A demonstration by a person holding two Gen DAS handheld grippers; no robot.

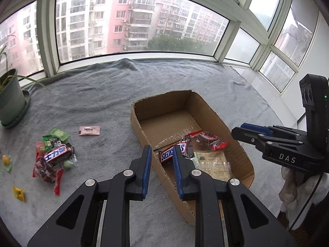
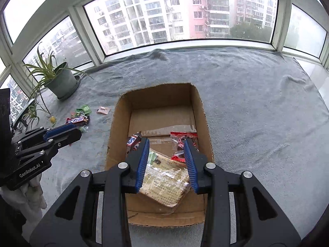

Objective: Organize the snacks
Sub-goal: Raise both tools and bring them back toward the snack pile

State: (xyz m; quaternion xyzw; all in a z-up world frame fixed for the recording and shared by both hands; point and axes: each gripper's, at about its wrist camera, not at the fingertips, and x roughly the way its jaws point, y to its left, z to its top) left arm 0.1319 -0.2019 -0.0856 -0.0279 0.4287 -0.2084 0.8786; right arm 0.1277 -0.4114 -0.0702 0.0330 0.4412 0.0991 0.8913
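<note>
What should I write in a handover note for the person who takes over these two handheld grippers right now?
Left gripper: shut, empty.
Right gripper: open, empty, over the box.
Done: the brown Snickers bar, the red clear-wrapped snack and the flat tan printed packet lie inside the open brown cardboard box.
Left: on the grey towel, left of the box, are a pile of mixed sweets with a second chocolate bar, a pink sachet and a small yellow wrapped sweet. They probably go into the box next.
</note>
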